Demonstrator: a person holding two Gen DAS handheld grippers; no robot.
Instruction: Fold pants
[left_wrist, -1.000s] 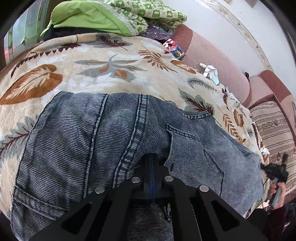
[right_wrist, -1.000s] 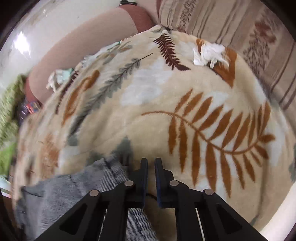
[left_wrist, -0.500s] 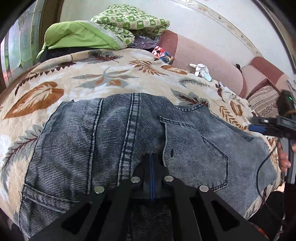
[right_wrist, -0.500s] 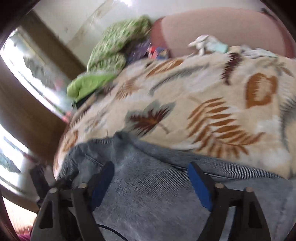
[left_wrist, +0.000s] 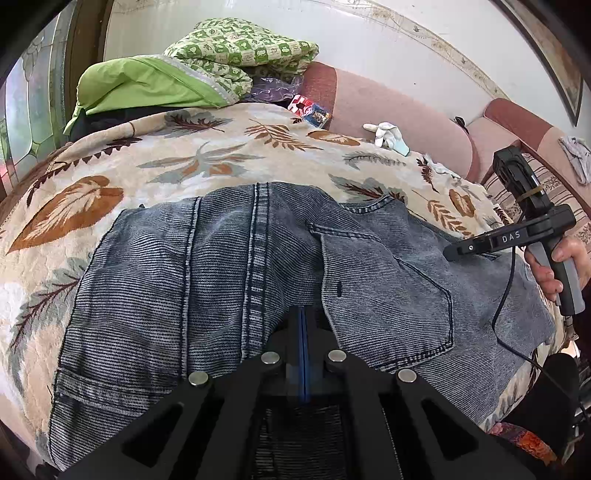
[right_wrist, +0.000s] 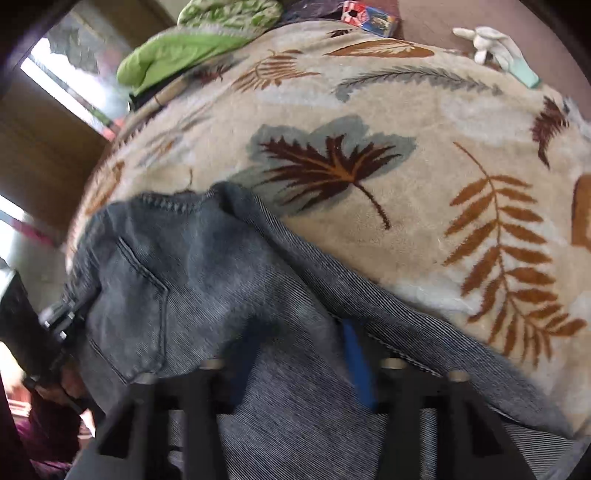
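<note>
Grey-blue denim pants (left_wrist: 166, 277) lie folded on a leaf-patterned blanket (left_wrist: 221, 155), back pocket up. My left gripper (left_wrist: 303, 314) is shut, its tips pinching into a denim fold beside the pocket; in the right wrist view it shows at the left edge (right_wrist: 55, 321). My right gripper (right_wrist: 299, 354) hovers low over the pants (right_wrist: 207, 280) near their blanket-side edge. Its blurred blue pads (right_wrist: 354, 358) are closing with a raised ridge of denim between them, not clearly pressed. The left wrist view shows the right gripper (left_wrist: 448, 253) from the side, held by a hand (left_wrist: 554, 266).
Green quilts (left_wrist: 207, 66) are piled at the far end. A white glove (left_wrist: 386, 133) and a small colourful box (left_wrist: 310, 109) lie by the pink sofa back (left_wrist: 388, 107). The blanket (right_wrist: 369, 110) stretches beyond the pants. A cable hangs from the right gripper.
My right gripper swung from the bare blanket over onto the pants, rolled, opened wide and then narrowed around a denim ridge. The left gripper stayed shut in place.
</note>
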